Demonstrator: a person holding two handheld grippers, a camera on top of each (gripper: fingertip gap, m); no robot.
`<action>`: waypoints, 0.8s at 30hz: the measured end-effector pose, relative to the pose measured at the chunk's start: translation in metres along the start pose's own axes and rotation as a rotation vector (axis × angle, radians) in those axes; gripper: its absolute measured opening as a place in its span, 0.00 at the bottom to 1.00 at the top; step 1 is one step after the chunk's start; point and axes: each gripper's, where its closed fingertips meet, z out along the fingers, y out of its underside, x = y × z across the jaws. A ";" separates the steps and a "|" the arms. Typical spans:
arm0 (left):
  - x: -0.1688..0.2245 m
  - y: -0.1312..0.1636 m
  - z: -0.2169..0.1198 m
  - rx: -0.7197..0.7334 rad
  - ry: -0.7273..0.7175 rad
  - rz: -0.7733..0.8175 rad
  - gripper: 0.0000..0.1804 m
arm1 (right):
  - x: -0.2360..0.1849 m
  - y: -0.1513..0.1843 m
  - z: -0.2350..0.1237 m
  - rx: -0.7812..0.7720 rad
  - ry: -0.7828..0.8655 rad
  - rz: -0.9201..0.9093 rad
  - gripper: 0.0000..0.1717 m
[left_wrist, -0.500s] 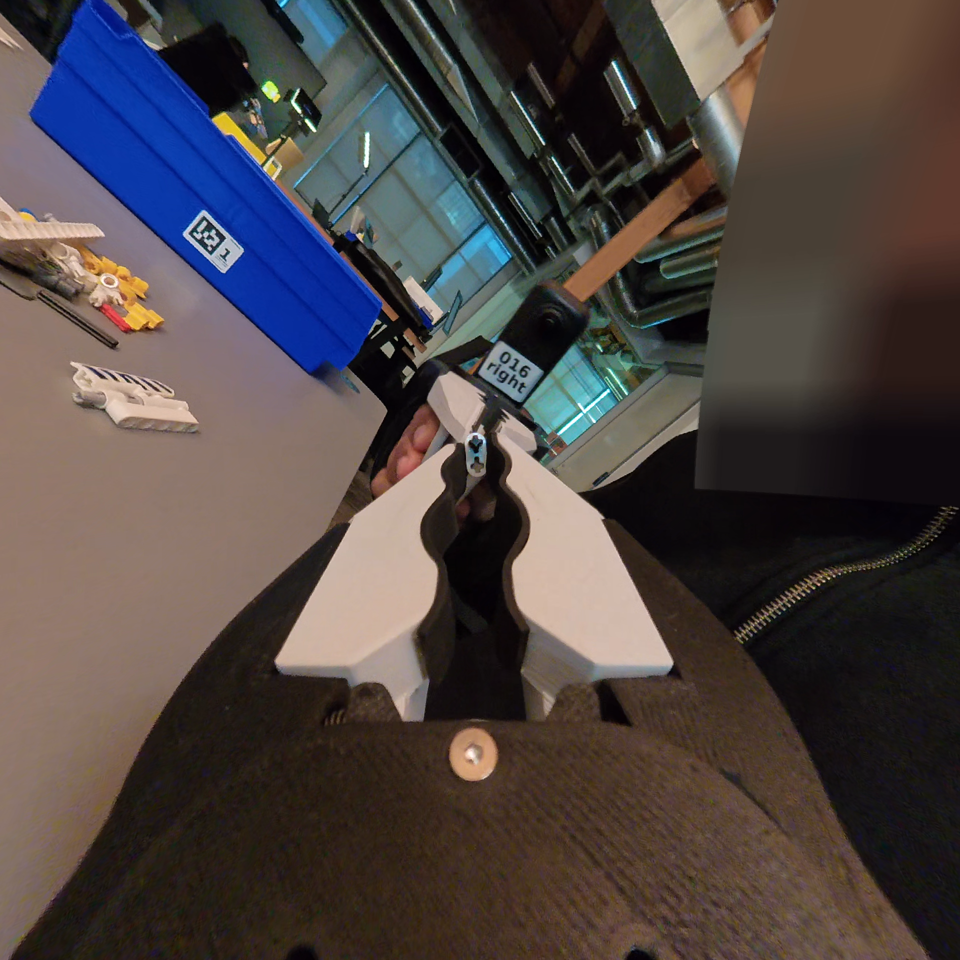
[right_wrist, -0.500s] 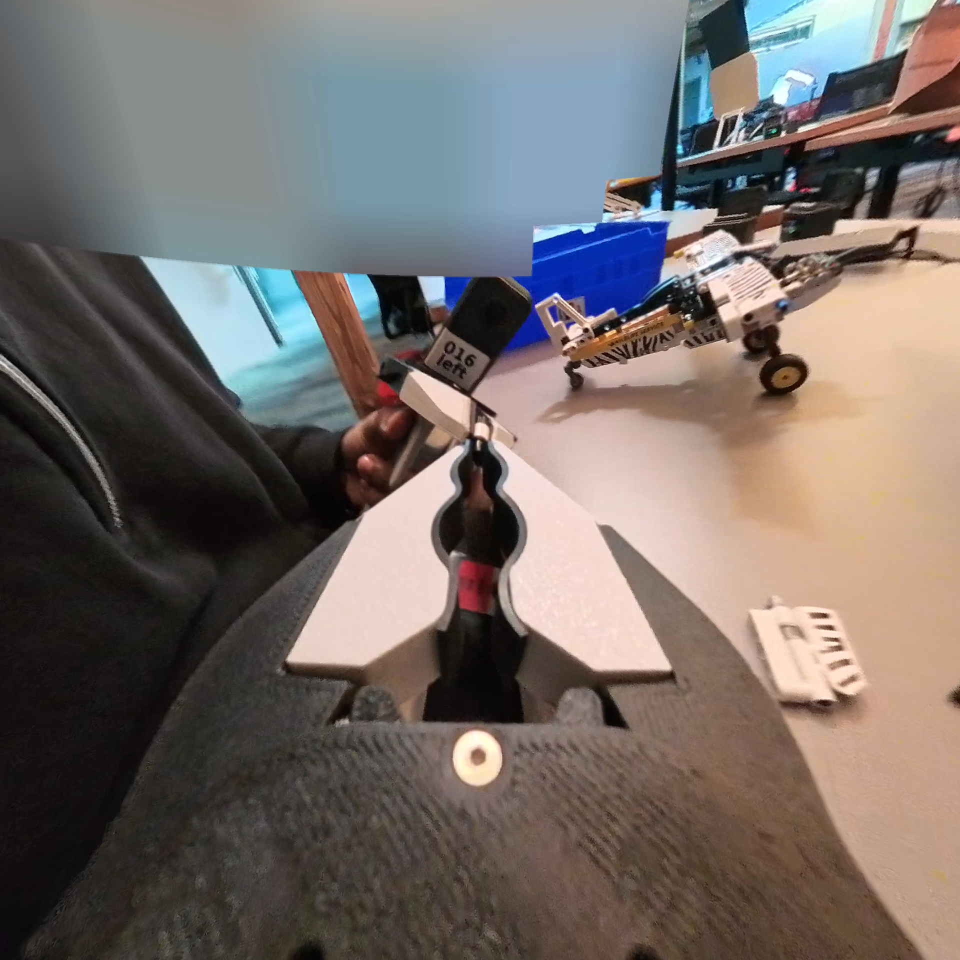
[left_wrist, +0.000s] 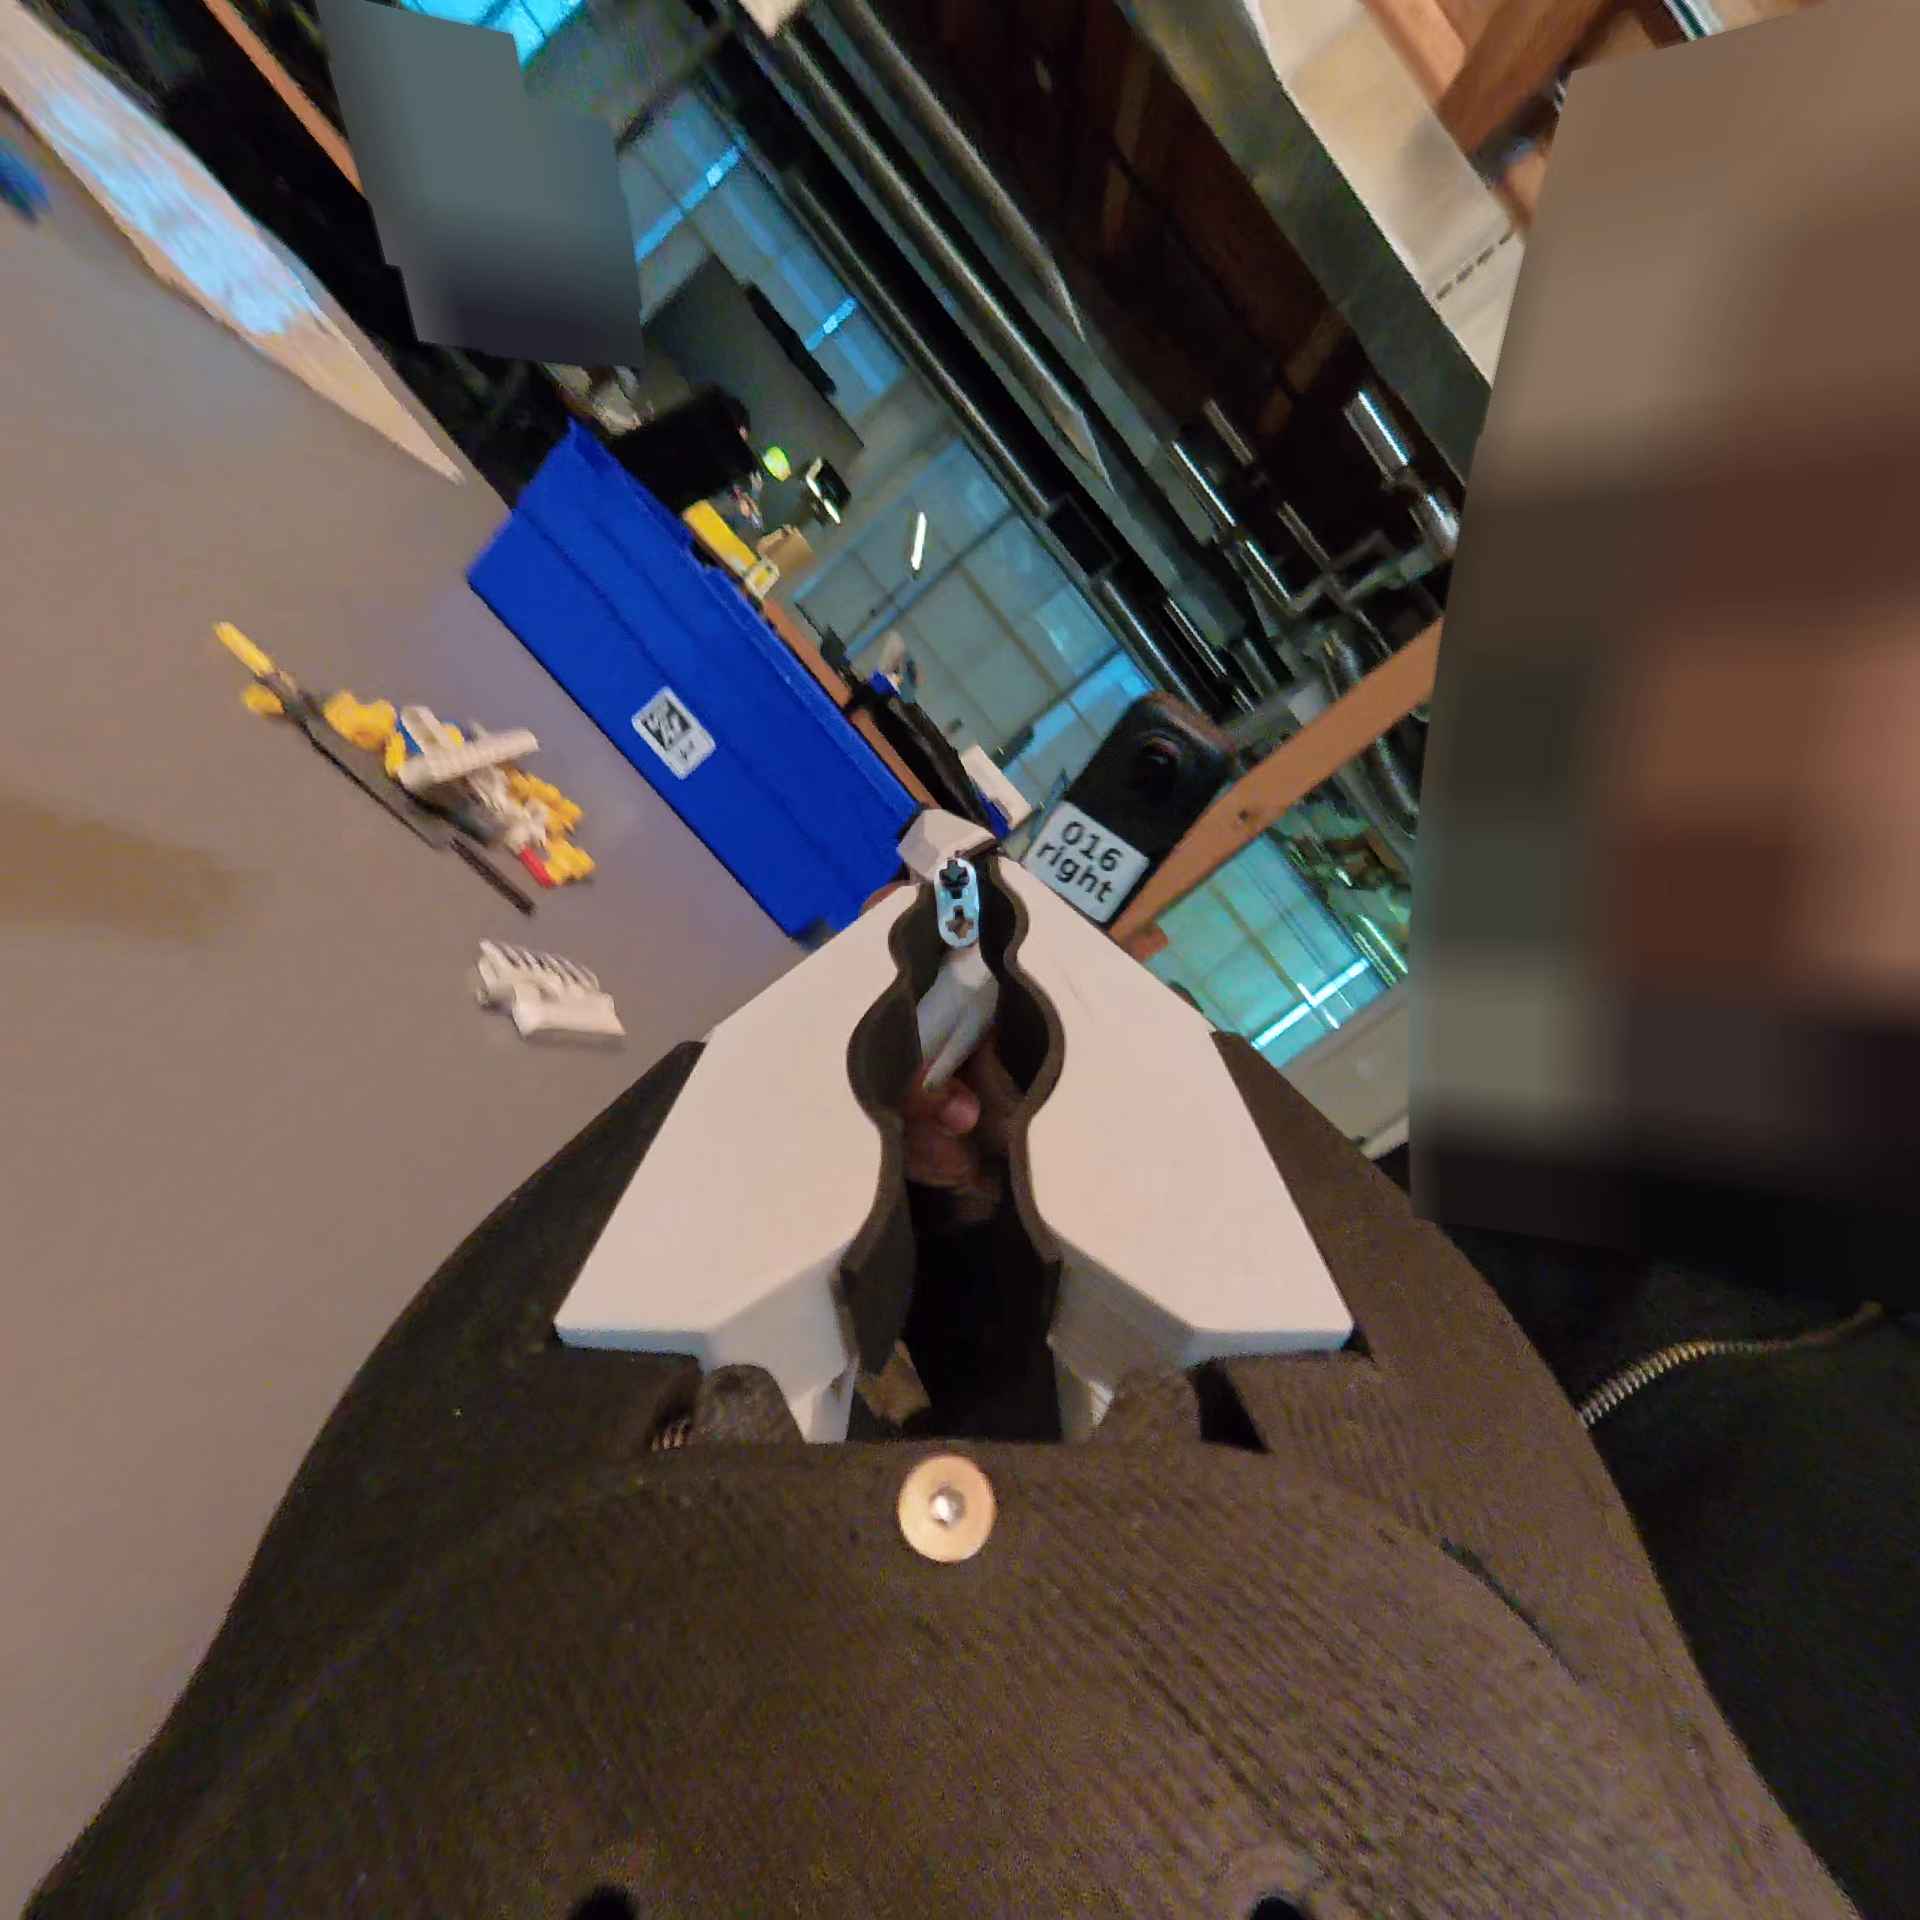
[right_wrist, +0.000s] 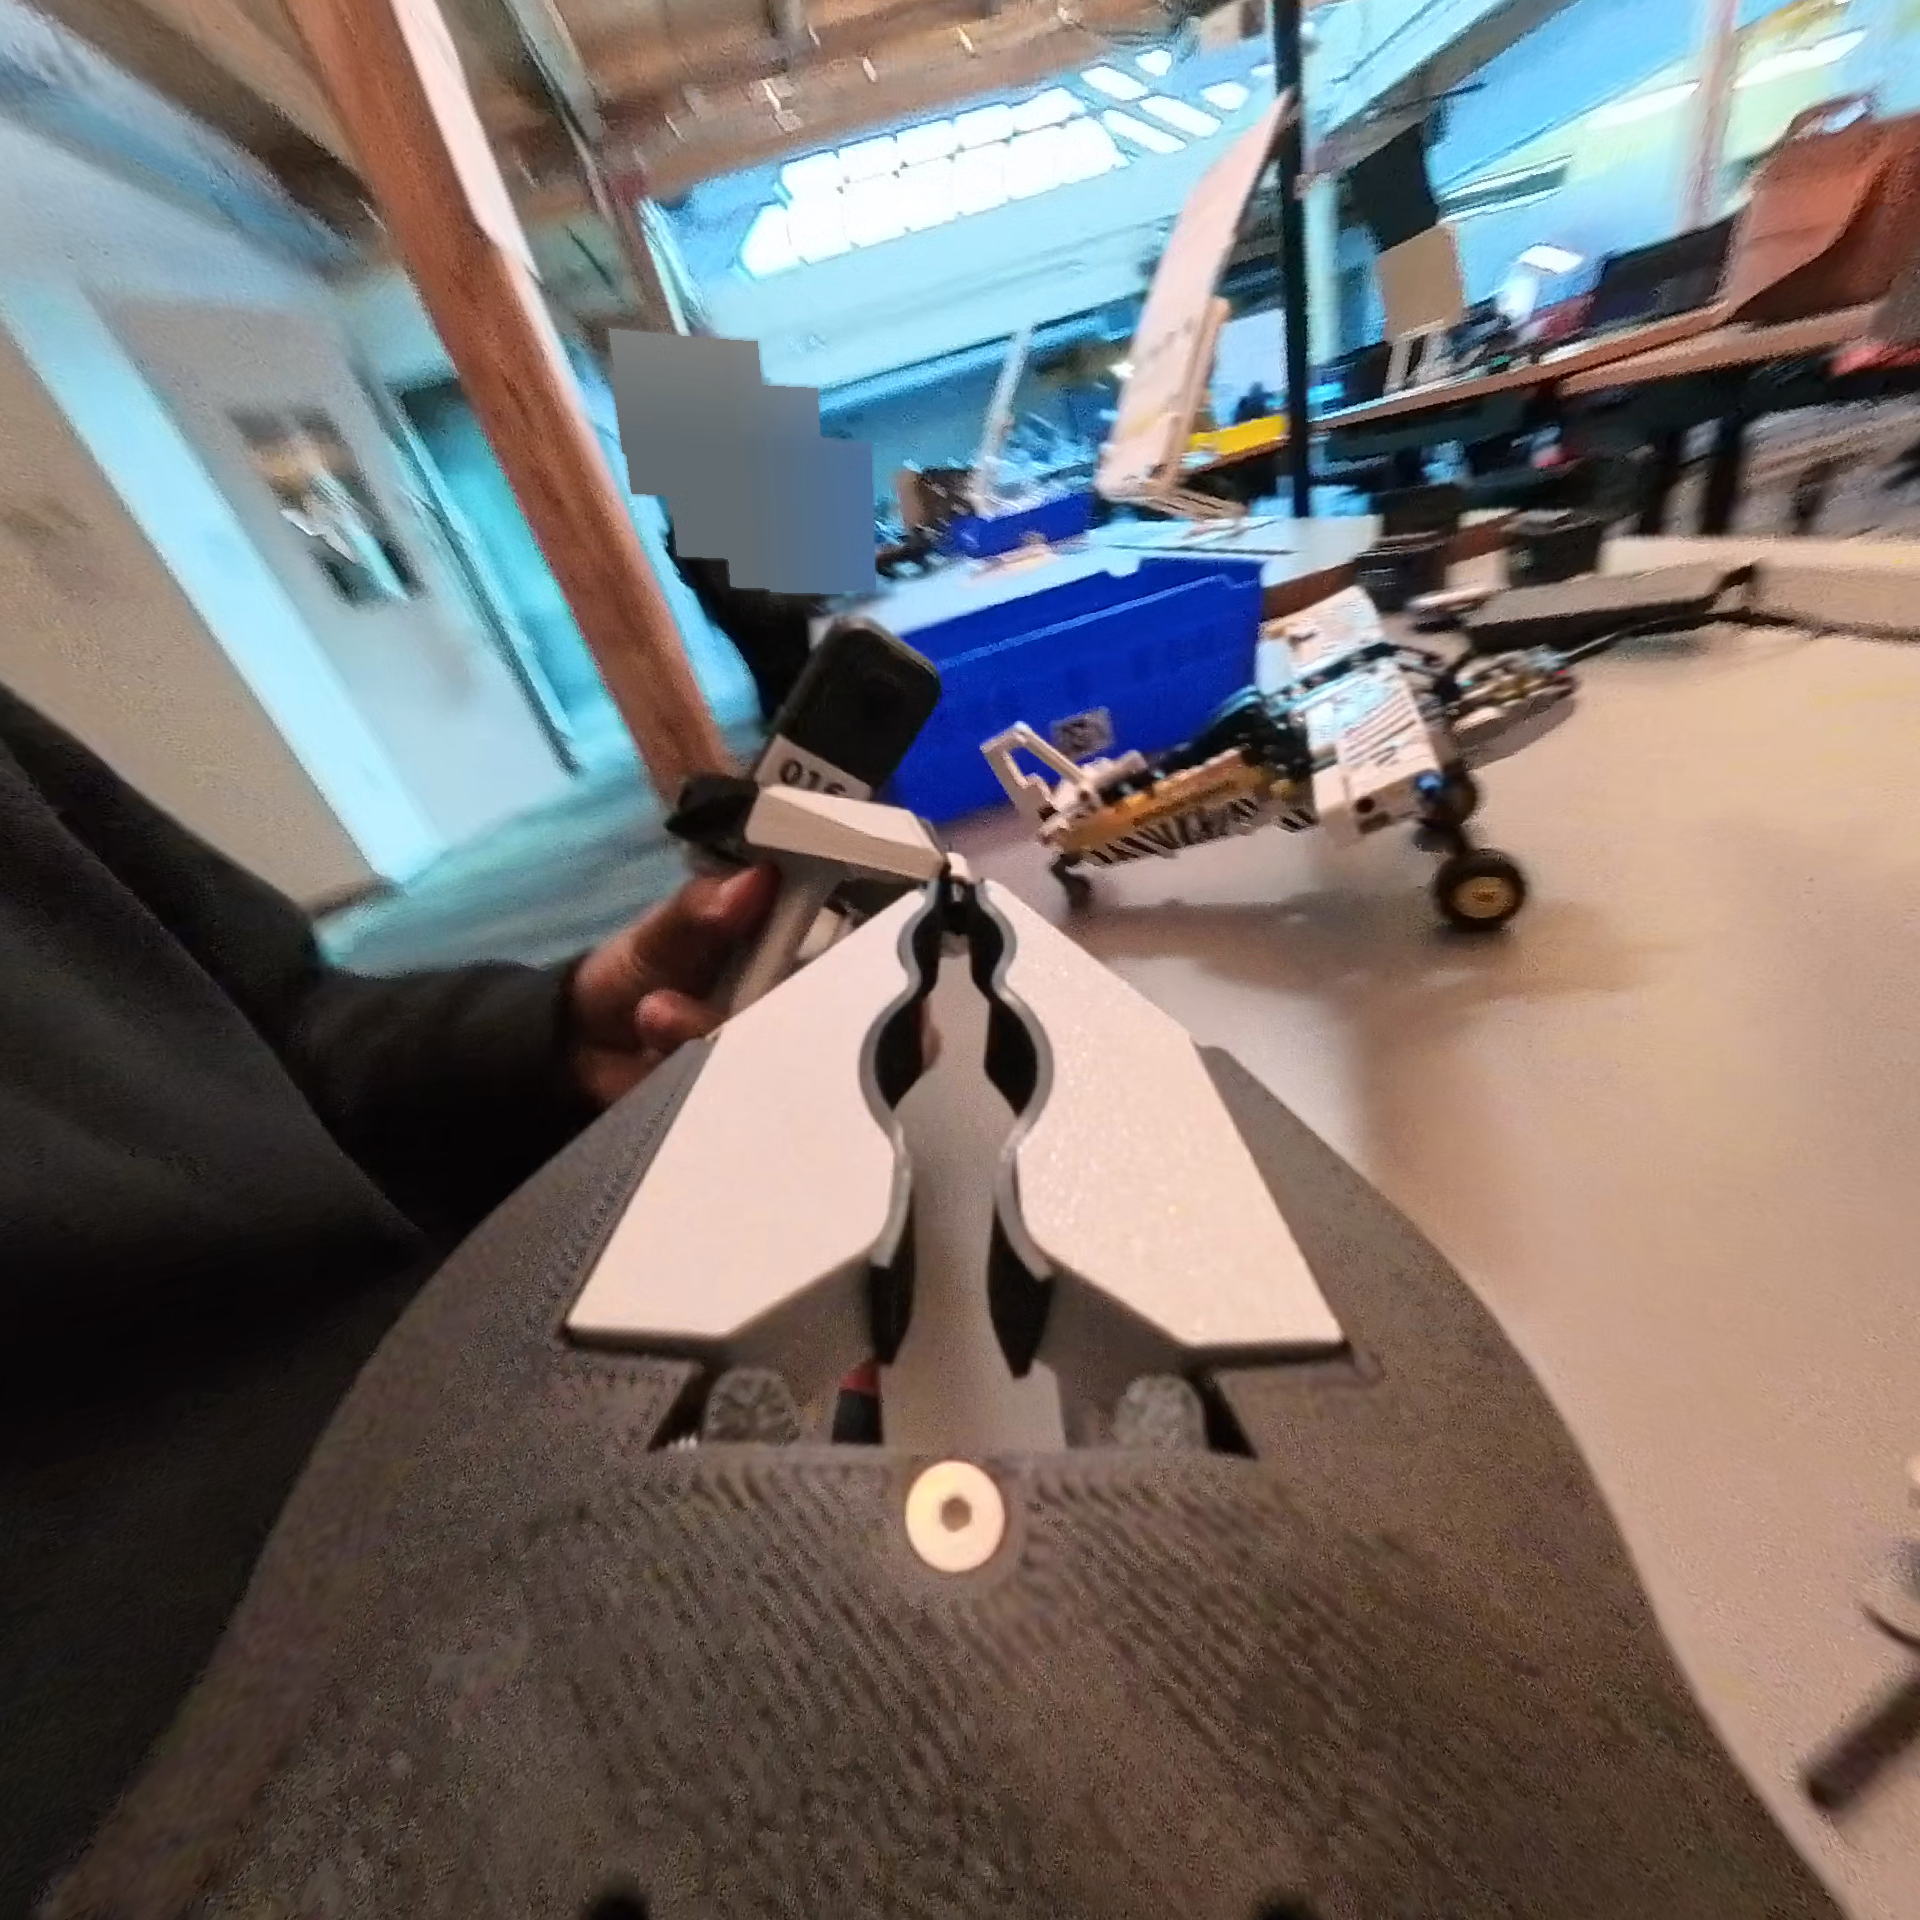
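Left wrist view shows the left gripper (left_wrist: 961, 894) with its white fingers drawn nearly together, their tips pinching a small pale-blue plastic building link with cross-shaped holes (left_wrist: 957, 906) that stands upright between them. A short black pin (left_wrist: 950, 876) sits in the link's upper hole. Just beyond those tips, almost touching, is the right gripper (left_wrist: 951, 836), nose to nose with the left one.

Right wrist view shows the right gripper (right_wrist: 953, 896) closed to a narrow slit on a small black piece (right_wrist: 951, 904) at its very tips; blur keeps me from telling whether this is the same pin. The left gripper (right_wrist: 935, 857) meets it from the left side, with a person's hand (right_wrist: 665, 966) wrapped round its handle.

Only the left view shows the link's pale-blue face, a loose heap of yellow, white and black building parts (left_wrist: 457, 779) and a single white ribbed part (left_wrist: 545, 992) on the grey table (left_wrist: 260, 1143) to the left of the tips. Only the right view shows a white, yellow and black brick-built wheeled vehicle (right_wrist: 1299, 769) standing beyond and to the right. A blue plastic bin (left_wrist: 686, 727) appears in both.
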 end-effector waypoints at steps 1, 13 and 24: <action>0.001 -0.007 0.003 0.018 -0.017 0.018 0.02 | 0.004 -0.005 0.000 0.025 -0.051 0.082 0.01; 0.004 0.005 0.055 0.136 -0.009 -0.085 0.02 | 0.018 -0.022 -0.054 0.224 -0.193 0.343 0.01; -0.007 0.004 0.065 0.107 -0.016 -0.122 0.02 | 0.035 -0.017 -0.059 0.188 -0.081 0.275 0.07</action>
